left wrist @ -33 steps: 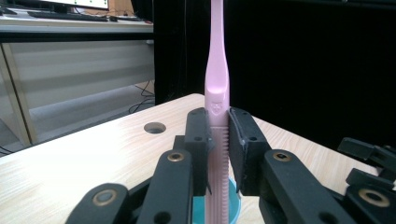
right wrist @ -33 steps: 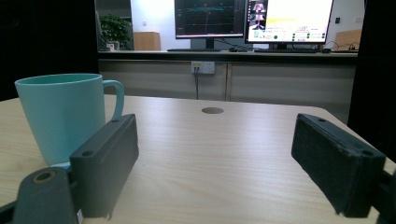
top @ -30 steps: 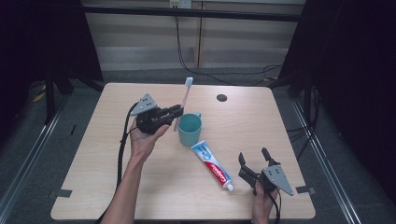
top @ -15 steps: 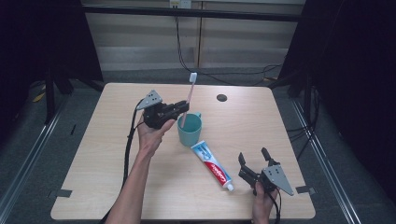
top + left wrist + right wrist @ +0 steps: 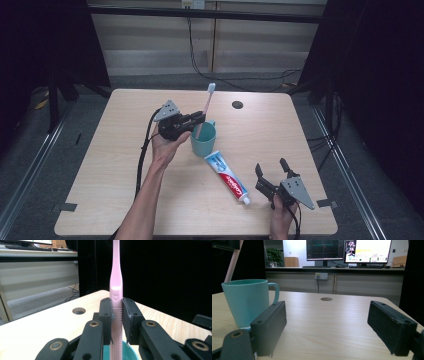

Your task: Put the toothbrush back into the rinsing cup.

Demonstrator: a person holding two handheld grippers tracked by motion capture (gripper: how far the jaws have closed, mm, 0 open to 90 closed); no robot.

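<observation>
While the left gripper (image 5: 199, 118) clamps its two black pads on the ribbed handle of a pink toothbrush (image 5: 204, 111), the brush stands nearly upright, bristle end up, with its lower end inside the teal mug (image 5: 203, 142). From the left gripper view the jaws press the handle (image 5: 116, 315) from both sides, with the mug's rim (image 5: 130, 353) directly below. That mug sits near the middle of the wooden table (image 5: 110, 175), and a toothpaste tube (image 5: 227, 176) lies flat just in front of it. Near the table's front right corner, the right gripper (image 5: 272, 167) holds nothing; its jaws stand wide apart, and the right gripper view shows bare tabletop between them.
</observation>
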